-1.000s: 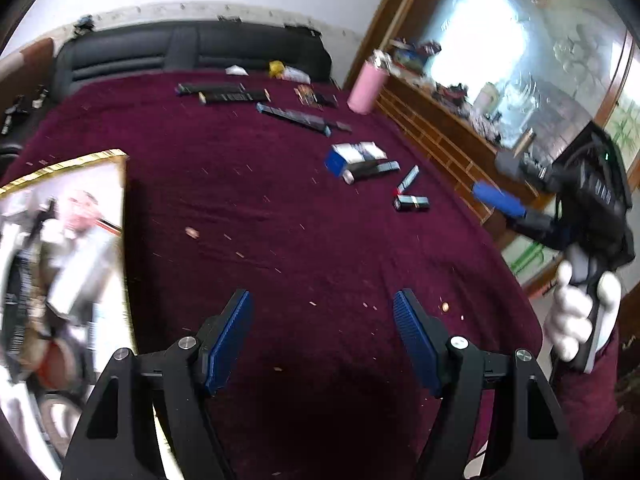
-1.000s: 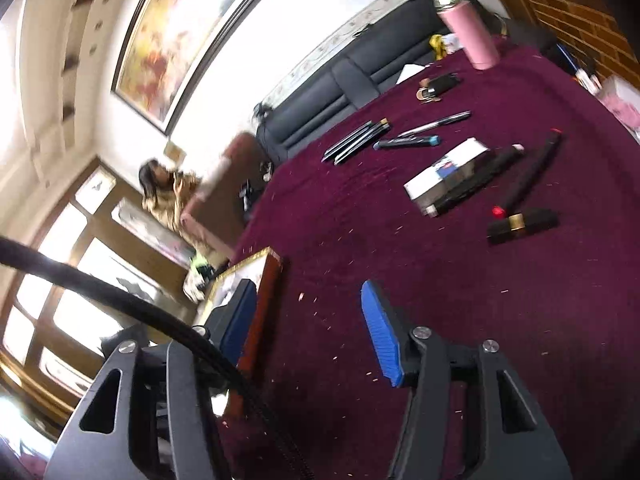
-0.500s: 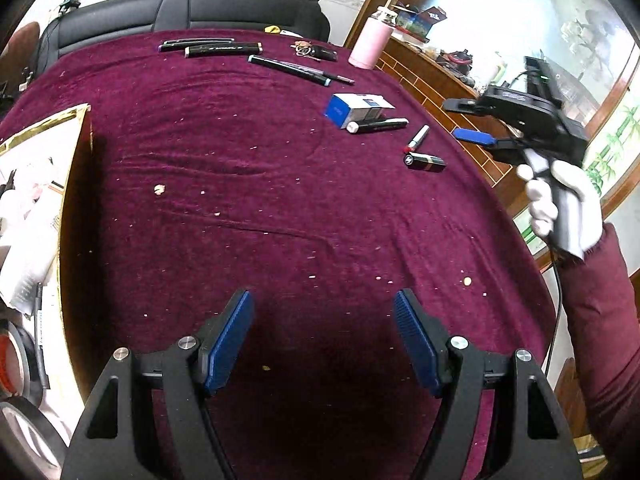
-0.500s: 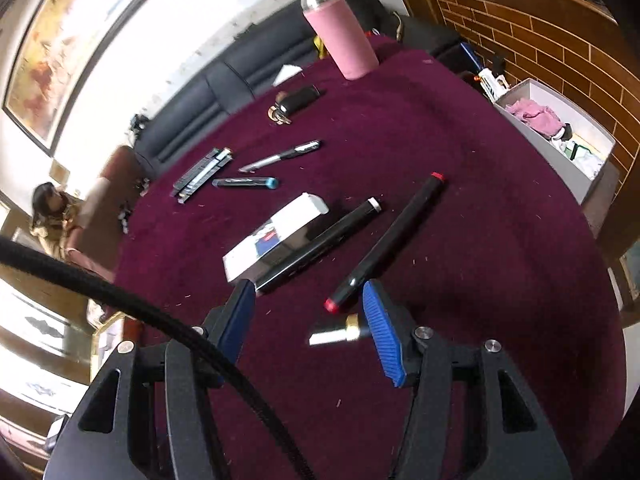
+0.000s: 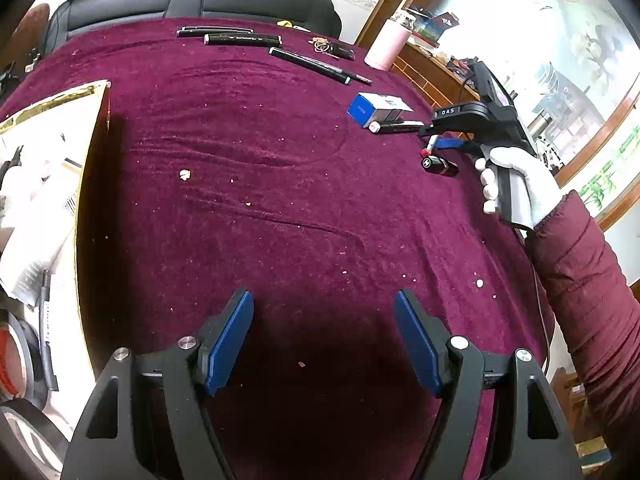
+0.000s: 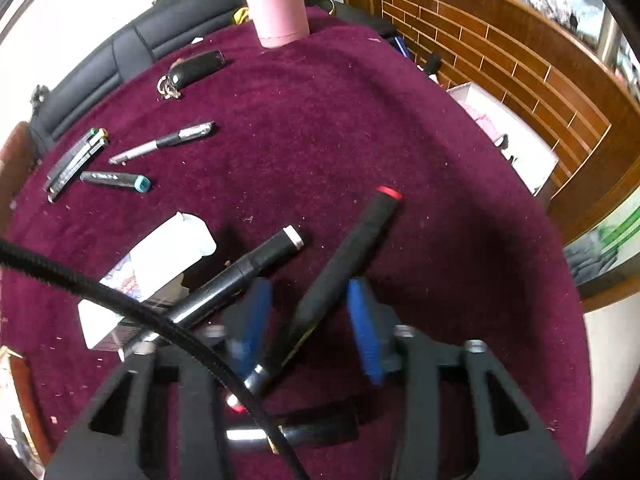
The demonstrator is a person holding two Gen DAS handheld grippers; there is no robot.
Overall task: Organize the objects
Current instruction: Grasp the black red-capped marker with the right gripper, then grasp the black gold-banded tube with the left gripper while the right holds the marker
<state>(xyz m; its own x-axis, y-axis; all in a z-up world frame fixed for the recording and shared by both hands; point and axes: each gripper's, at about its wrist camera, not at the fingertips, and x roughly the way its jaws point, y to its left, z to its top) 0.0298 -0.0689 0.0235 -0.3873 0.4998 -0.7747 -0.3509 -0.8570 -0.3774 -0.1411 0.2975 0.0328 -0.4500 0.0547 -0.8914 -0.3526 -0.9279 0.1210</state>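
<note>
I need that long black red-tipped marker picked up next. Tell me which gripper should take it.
Right. The right gripper already straddles the long black red-tipped marker, jaws closing on it but pads not yet touching. The left gripper hangs open over bare maroon cloth, far from it.

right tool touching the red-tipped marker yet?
Cannot tell. Right wrist view: the right tool is closing with the red-tipped marker between its jaws; a gap shows at one pad, the other is blurred against the marker.
</note>
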